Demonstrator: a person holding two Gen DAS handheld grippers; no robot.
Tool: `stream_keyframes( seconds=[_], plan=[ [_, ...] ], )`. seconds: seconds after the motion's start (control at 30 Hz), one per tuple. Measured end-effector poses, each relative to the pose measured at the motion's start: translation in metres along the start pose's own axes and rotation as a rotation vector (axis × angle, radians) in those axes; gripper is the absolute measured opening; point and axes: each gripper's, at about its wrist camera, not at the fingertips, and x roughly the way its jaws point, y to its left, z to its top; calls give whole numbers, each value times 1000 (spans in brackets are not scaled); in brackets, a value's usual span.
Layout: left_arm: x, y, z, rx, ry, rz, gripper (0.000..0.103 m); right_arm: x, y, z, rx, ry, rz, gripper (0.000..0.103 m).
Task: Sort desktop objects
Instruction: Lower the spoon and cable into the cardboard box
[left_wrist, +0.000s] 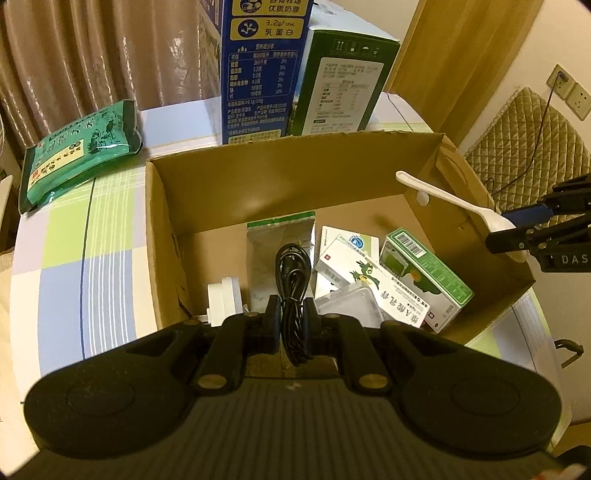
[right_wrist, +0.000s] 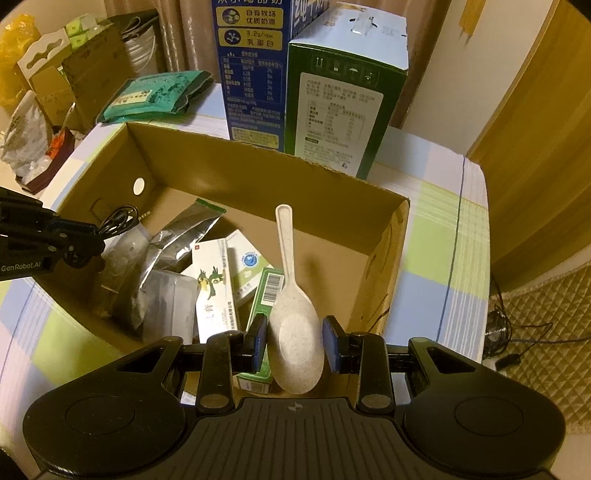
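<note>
An open cardboard box (left_wrist: 280, 177) (right_wrist: 258, 177) sits on the checked tablecloth. My left gripper (left_wrist: 291, 321) is shut on a coiled black cable (left_wrist: 293, 280) and holds it over the box's near left side; it also shows in the right wrist view (right_wrist: 118, 221). My right gripper (right_wrist: 295, 343) is shut on the bowl of a white plastic spoon (right_wrist: 291, 314), handle pointing forward over the box; the spoon also shows in the left wrist view (left_wrist: 454, 203). Inside lie a silver foil pouch (left_wrist: 273, 243), a white charger (left_wrist: 225, 299) and medicine boxes (left_wrist: 424, 273) (right_wrist: 214, 284).
A tall blue milk carton (left_wrist: 262, 66) and a green carton (left_wrist: 343, 85) stand behind the box. A green tea packet (left_wrist: 77, 147) lies at the back left. Bags and boxes (right_wrist: 55, 74) crowd the far left. A quilted chair (left_wrist: 535, 147) is at the right.
</note>
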Motion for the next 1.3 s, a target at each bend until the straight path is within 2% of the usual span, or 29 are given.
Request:
stream_keyframes(
  seconds=[0.87, 0.97, 1.3],
  plan=[
    [25, 13, 14, -46, -7, -24, 9, 23, 0, 17, 2, 22, 5, 29],
    [25, 16, 16, -70, -20, -29, 19, 26, 1, 17, 4, 23, 6, 29],
    [19, 24, 10, -68, -36, -15, 19, 30, 1, 19, 11, 30, 4, 29]
  ],
)
